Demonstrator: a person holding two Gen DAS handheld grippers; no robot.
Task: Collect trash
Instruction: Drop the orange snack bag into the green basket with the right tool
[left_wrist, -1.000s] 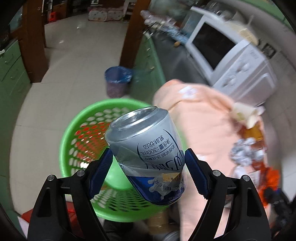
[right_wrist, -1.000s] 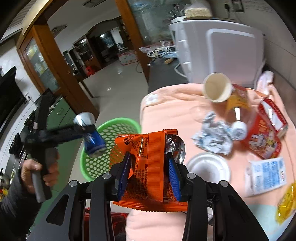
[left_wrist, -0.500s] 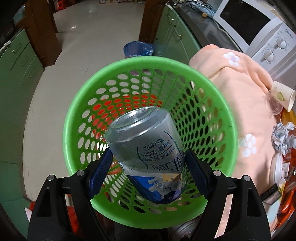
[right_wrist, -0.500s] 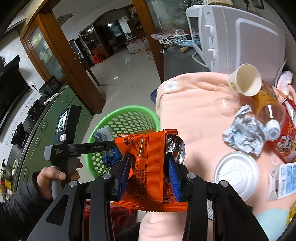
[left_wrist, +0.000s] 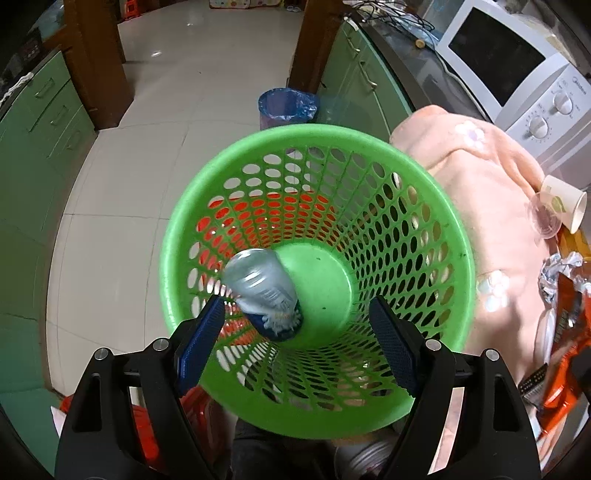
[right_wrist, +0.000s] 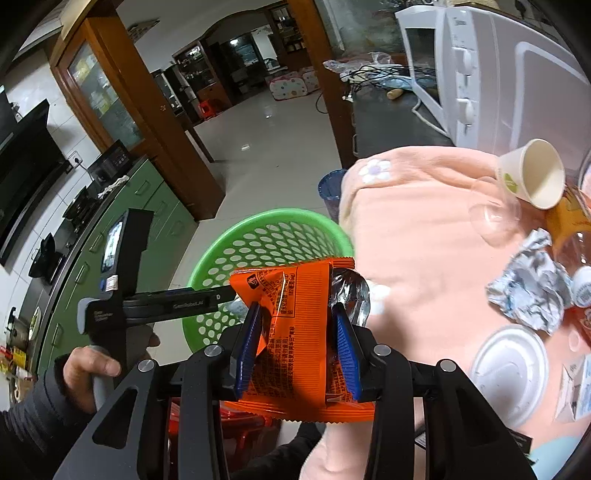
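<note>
Left wrist view: left gripper (left_wrist: 297, 341) points steeply down into the mouth of the green basket (left_wrist: 436, 206), jaws spread wide, nothing between the blue pads (left_wrist: 201, 341). Can (left_wrist: 264, 295), silver top and blue base, blurred, lies loose inside the basket, below and clear of both pads, leaning toward the near-left wall over the solid green bottom. Basket stands on the floor just beside the peach cloth (left_wrist: 487, 206) that covers the table. Blue-lined bin (left_wrist: 286, 107) farther off on the tiles; white microwave (left_wrist: 517, 66) at upper right. Right wrist view: right gripper (right_wrist: 297, 345) closed tight on an orange snack wrapper (right_wrist: 295, 332), pads pinching it from both sides, silver lining showing at its upper right edge. Wrapper held over the table edge, with the basket beyond it to the left. Person's left hand (right_wrist: 92, 363), dark sleeve, grips the left tool's handle. On the cloth, well to the right: paper cup (right_wrist: 532, 177) on its side, crumpled foil (right_wrist: 528, 291), white lid (right_wrist: 509, 373).
</note>
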